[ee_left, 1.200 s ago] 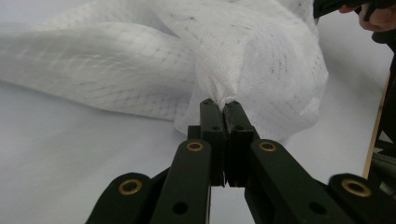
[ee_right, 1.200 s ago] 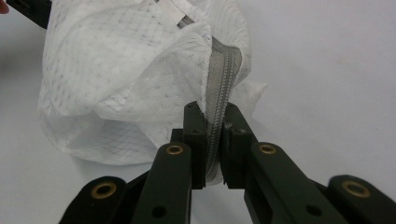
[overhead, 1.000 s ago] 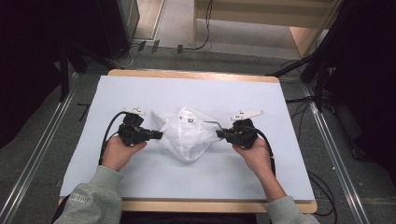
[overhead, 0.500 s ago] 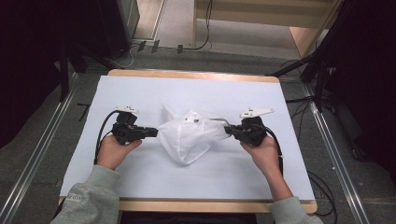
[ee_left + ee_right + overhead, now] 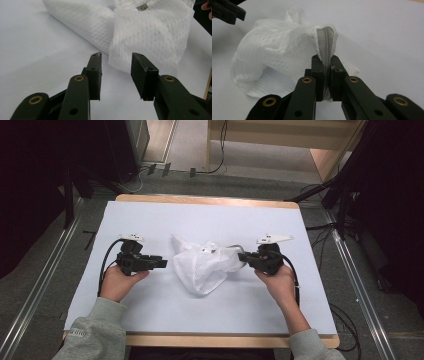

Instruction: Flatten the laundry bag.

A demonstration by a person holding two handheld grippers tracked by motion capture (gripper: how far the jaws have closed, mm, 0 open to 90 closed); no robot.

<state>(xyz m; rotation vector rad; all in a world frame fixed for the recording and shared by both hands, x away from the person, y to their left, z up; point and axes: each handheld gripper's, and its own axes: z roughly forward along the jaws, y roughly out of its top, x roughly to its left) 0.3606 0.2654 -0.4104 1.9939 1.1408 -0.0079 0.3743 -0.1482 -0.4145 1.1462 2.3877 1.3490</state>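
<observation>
Nearest the person's edge of the table (image 5: pixel 150 320), two forearms in grey sleeves come in, each hand holding a gripper over the white surface. On the person's right, the right gripper (image 5: pixel 243 256) has its jaws pressed together on the grey zipper (image 5: pixel 326 50) of a white mesh bag (image 5: pixel 202 267), pinching the zipper tape where the fabric bunches up around it; the right gripper view shows that tape standing upright between the two pads. Across the bag, the left gripper (image 5: pixel 162 263) sits just beside the bag's left side with its jaws spread and nothing between them; in the left gripper view the mesh (image 5: pixel 150 37) lies just ahead of the open tips, apart from them. Lying crumpled near the middle of the table, the bag is slumped and folded over itself, with a small metal zipper pull (image 5: pixel 142 7) visible on its upper fold. Judging from this, the work in hand is anchoring one end of the zipper while the free gripper is lined up to take hold. A sensible next move would bring the left gripper forward to close on the mesh or the pull, low enough to catch fabric without scraping the table.
</observation>
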